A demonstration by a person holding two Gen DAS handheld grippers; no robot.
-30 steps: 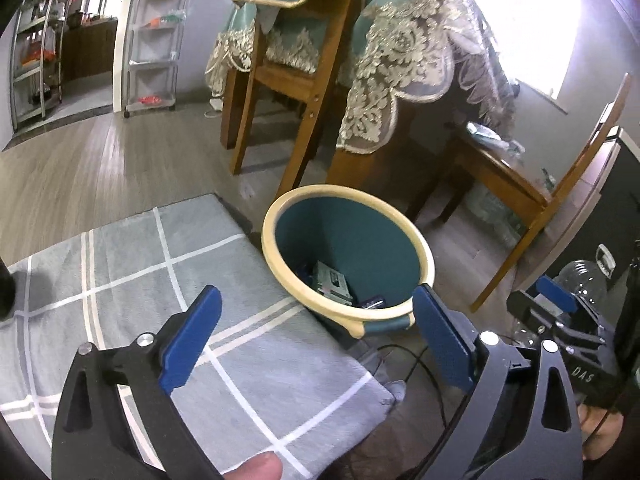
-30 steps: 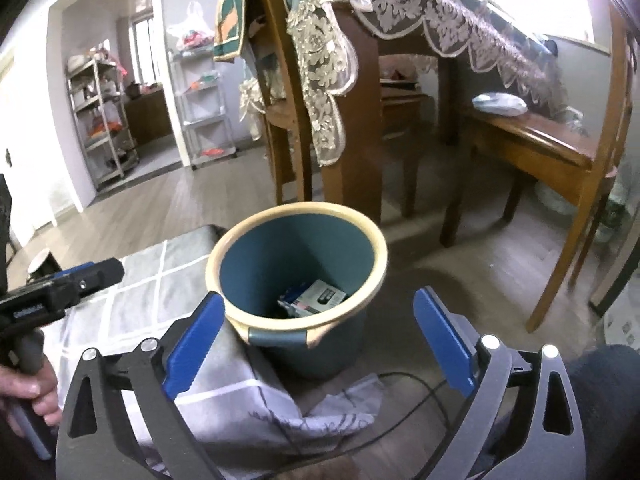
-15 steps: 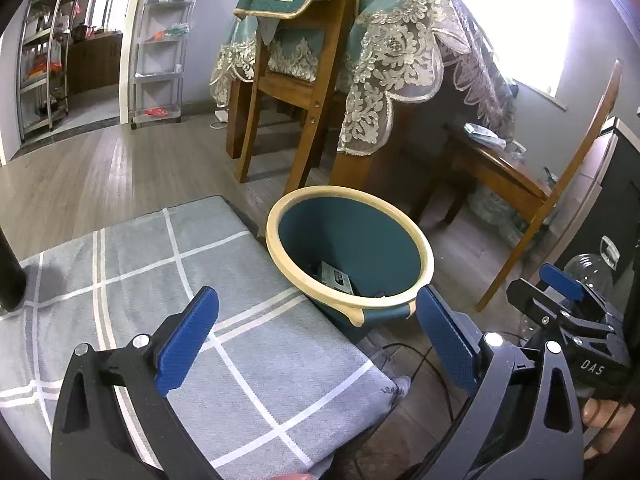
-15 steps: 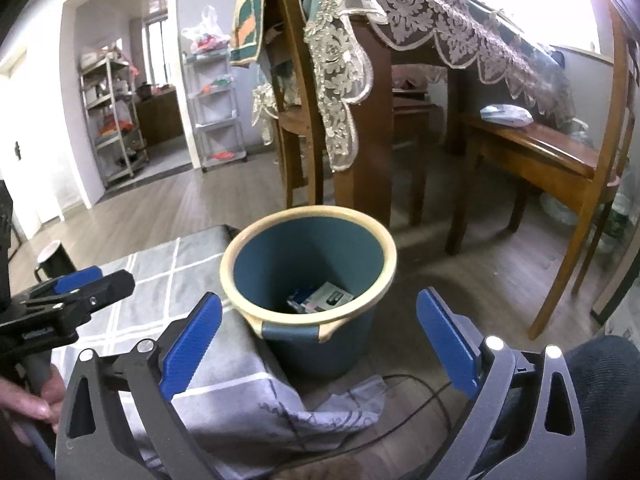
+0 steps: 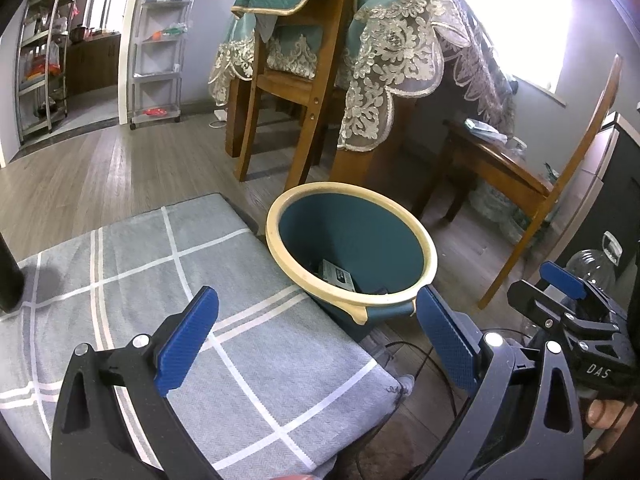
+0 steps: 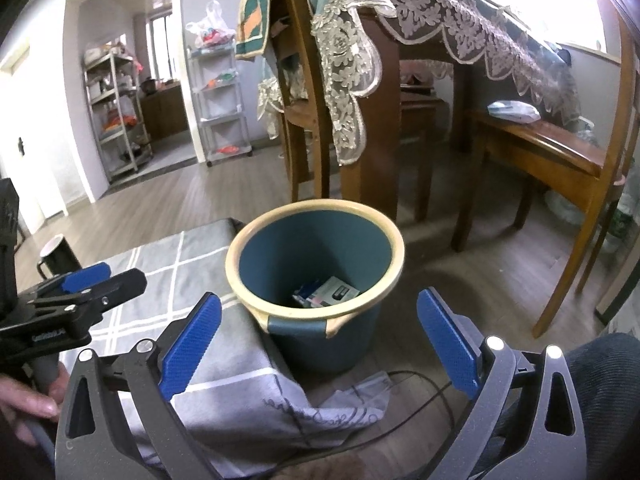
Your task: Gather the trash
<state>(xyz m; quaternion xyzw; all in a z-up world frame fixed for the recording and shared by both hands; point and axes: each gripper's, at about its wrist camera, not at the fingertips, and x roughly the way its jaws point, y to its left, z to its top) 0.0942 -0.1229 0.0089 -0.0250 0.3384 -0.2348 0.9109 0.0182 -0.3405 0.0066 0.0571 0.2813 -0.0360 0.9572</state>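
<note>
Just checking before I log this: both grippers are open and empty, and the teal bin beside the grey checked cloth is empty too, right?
Not quite. The bin is not empty: the right wrist view shows a small box at its bottom. The rest holds: the left gripper and right gripper are open and hold nothing, and the bin stands beside the grey checked cloth.

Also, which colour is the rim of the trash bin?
The rim is cream, on a teal trash bin; the right wrist view shows it best.

Trash in teal bin (image 5: 360,236)
</note>
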